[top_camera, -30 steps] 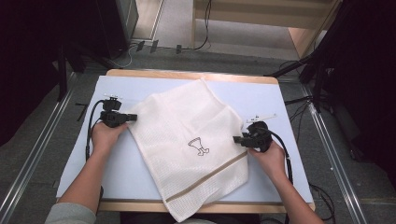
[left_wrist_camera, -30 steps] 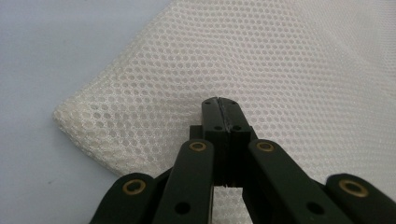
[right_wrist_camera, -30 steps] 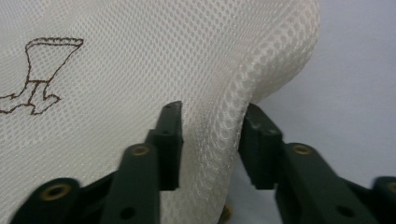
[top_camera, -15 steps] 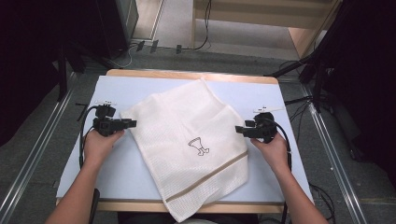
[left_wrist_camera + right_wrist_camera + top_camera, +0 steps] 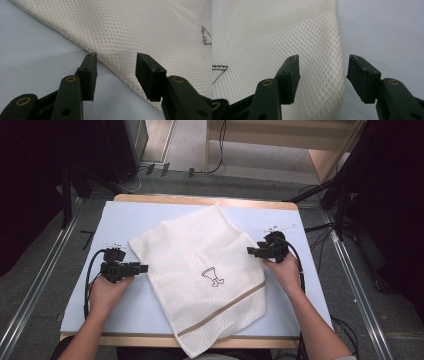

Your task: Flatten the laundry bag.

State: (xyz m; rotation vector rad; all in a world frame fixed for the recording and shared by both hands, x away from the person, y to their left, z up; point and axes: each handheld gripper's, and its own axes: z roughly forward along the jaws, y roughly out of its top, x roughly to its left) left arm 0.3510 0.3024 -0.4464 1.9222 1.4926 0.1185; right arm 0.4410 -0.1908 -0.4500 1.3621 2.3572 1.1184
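Flat on the pale table (image 5: 150, 215), a honeycomb-weave cloth (image 5: 200, 255) (cream) lies between both gaping claws: left claw (image 5: 145, 268), right claw (image 5: 250, 251).

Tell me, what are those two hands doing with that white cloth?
A person is holding a black gripper in each hand over a white waffle-weave towel spread crooked on a pale blue table. The left gripper is open at the towel's left edge. The right gripper is open around its right edge, where the cloth bulges up. Neither has pinched it yet.
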